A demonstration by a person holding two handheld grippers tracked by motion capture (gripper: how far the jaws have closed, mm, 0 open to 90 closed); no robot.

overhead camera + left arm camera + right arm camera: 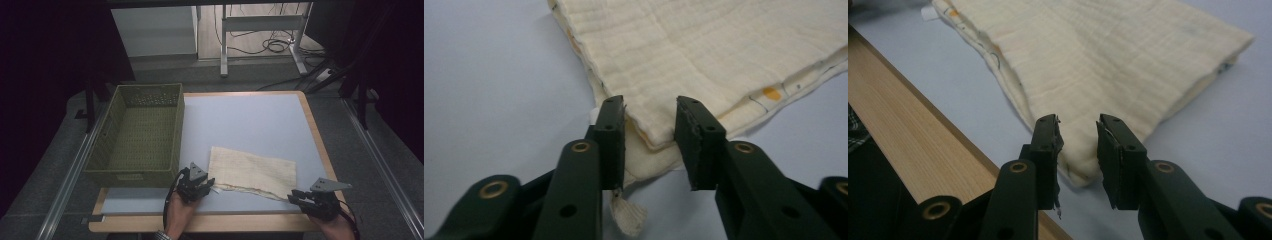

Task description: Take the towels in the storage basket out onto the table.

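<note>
1. A folded cream cloth [252,172] was laid flat on the tabletop [250,120], right of a green basket [137,135]
2. The left gripper [200,186] was set at its near-left corner, jaws parted, nothing clamped
3. The right gripper [305,198] was set at its near-right corner, jaws likewise parted

Your hands are cut off by the bottom edge of the high view, the right hand [336,227] nearly whole. In the left gripper view the folded cloth [724,55] runs out past the top and right edges, and its near corner sits hidden behind the fingers [611,140]. The small printed marks along its hem are too small to read. The basket's [135,172] front label is too small to read.
</note>
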